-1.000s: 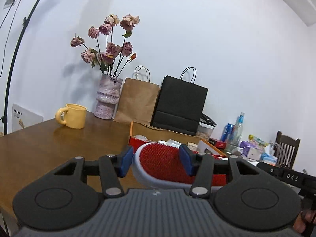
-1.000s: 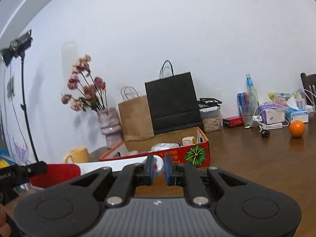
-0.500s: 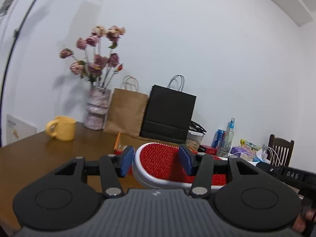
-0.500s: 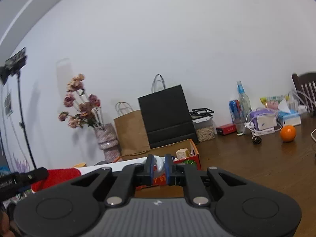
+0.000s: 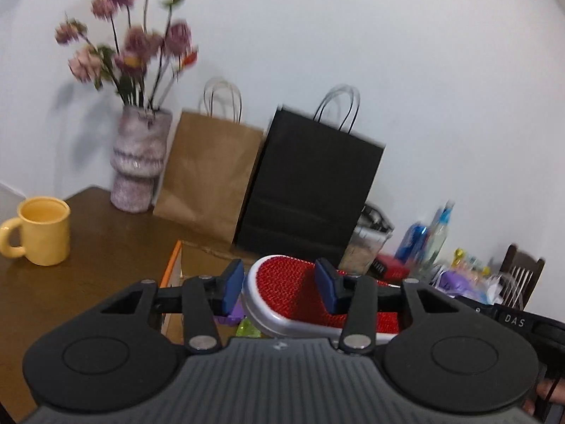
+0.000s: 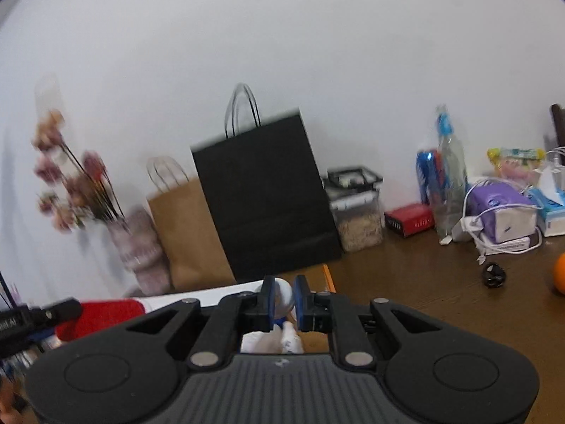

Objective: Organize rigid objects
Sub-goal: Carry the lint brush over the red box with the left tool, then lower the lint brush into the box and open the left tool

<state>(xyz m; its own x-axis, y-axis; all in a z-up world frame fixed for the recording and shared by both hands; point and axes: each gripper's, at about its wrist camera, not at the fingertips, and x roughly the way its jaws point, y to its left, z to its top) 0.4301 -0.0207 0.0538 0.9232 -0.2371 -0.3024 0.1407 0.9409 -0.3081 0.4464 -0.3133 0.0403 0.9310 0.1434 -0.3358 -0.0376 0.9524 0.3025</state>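
A lint brush with a red bristled head (image 5: 293,293) and a white handle (image 6: 212,291) is held between both grippers above an orange-rimmed cardboard box (image 5: 176,265). My left gripper (image 5: 279,288) is shut on the red head. My right gripper (image 6: 281,298) is shut on the white handle's rounded end (image 6: 282,295). The red head also shows at the left of the right wrist view (image 6: 102,316). Inside the box, small purple and green items (image 5: 243,323) show under the brush.
A yellow mug (image 5: 42,229), a vase of dried flowers (image 5: 137,169), a brown paper bag (image 5: 208,180) and a black paper bag (image 5: 310,190) stand on the wooden table. A food container (image 6: 356,208), bottle (image 6: 450,176), boxes, cables and an orange (image 6: 559,272) sit right.
Both grippers have carried the brush forward toward the bags and tilted down; the box now lies directly beneath it. The grips are unchanged.
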